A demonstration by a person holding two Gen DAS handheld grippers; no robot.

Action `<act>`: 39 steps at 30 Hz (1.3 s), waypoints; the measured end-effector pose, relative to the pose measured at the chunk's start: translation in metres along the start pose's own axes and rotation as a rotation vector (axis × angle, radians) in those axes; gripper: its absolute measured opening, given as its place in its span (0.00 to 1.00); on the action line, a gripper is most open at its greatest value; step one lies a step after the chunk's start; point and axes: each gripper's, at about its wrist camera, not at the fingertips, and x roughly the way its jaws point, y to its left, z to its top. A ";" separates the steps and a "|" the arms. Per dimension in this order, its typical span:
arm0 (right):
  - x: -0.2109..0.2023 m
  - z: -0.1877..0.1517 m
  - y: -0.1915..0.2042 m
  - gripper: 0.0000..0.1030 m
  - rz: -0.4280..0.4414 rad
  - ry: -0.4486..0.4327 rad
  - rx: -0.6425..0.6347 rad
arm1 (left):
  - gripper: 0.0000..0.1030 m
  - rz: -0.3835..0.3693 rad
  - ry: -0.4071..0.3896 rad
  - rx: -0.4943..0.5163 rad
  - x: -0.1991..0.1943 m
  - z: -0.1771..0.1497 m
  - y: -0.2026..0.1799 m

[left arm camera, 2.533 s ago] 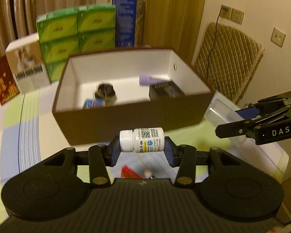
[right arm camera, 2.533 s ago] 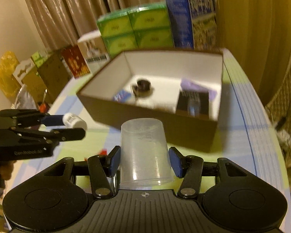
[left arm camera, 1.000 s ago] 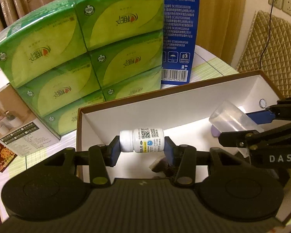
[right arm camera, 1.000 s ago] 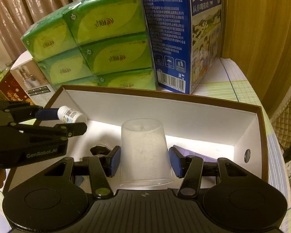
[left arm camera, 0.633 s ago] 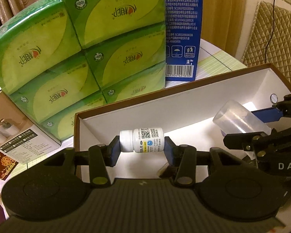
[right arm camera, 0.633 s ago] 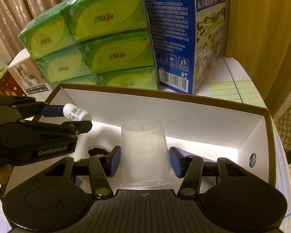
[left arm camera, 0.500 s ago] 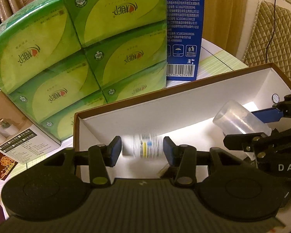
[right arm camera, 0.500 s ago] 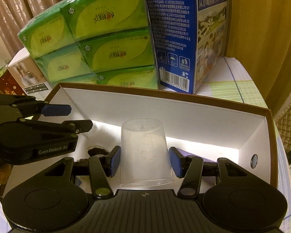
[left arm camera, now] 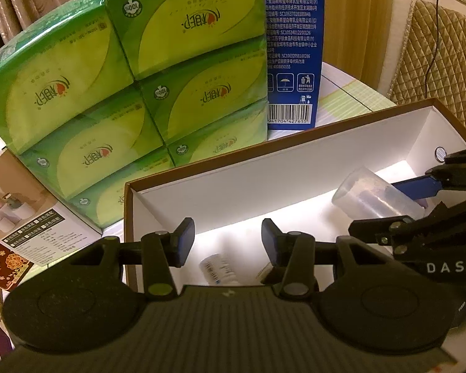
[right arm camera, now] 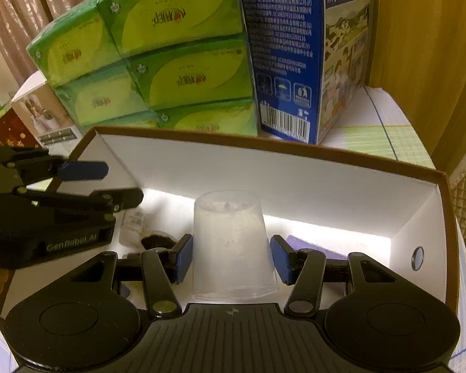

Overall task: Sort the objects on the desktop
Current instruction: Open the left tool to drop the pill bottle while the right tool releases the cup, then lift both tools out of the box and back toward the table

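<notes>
Cup (right arm camera: 233, 245), clear tapered plastic, clamped above white-lined cardboard box (right arm camera: 295, 183).

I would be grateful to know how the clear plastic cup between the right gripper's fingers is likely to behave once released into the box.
The clear plastic cup looks thin-walled, so probably light and easily squashed. Its round, tapered shape suggests it would roll in a curve if it lands sideways in the cardboard box. Held mouth towards the camera, it may tip rather than settle upright.
</notes>
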 end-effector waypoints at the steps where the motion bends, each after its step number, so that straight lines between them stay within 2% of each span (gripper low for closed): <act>1: 0.000 0.000 0.000 0.52 -0.001 -0.012 0.002 | 0.43 0.000 0.000 -0.001 0.000 0.000 0.000; 3: -0.001 0.001 0.000 0.79 -0.016 -0.043 0.008 | 0.47 0.006 -0.002 -0.007 -0.002 -0.001 0.001; 5: -0.007 0.000 -0.001 0.82 -0.018 -0.087 0.003 | 0.48 0.005 -0.003 -0.014 -0.003 -0.001 0.002; 10: -0.017 -0.002 0.000 0.86 -0.015 -0.072 -0.034 | 0.56 0.009 -0.019 -0.024 -0.013 -0.003 0.004; 12: -0.023 -0.004 -0.001 0.93 -0.016 -0.071 -0.035 | 0.62 0.007 -0.026 -0.033 -0.018 -0.004 0.004; 14: -0.030 -0.007 -0.003 0.97 -0.017 -0.071 -0.033 | 0.65 0.006 -0.034 -0.042 -0.024 -0.006 0.004; 18: -0.046 -0.013 -0.004 0.98 -0.025 -0.074 -0.037 | 0.73 0.010 -0.042 -0.050 -0.037 -0.010 0.001; 23: -0.066 -0.022 -0.005 0.98 -0.043 -0.066 -0.037 | 0.77 0.010 -0.043 -0.075 -0.054 -0.016 -0.005; 30: -0.092 -0.035 -0.003 0.98 -0.074 -0.074 -0.041 | 0.79 0.011 -0.062 -0.095 -0.081 -0.023 -0.013; 39: -0.123 -0.054 0.003 0.98 -0.065 -0.087 -0.022 | 0.82 0.012 -0.053 -0.111 -0.113 -0.035 -0.027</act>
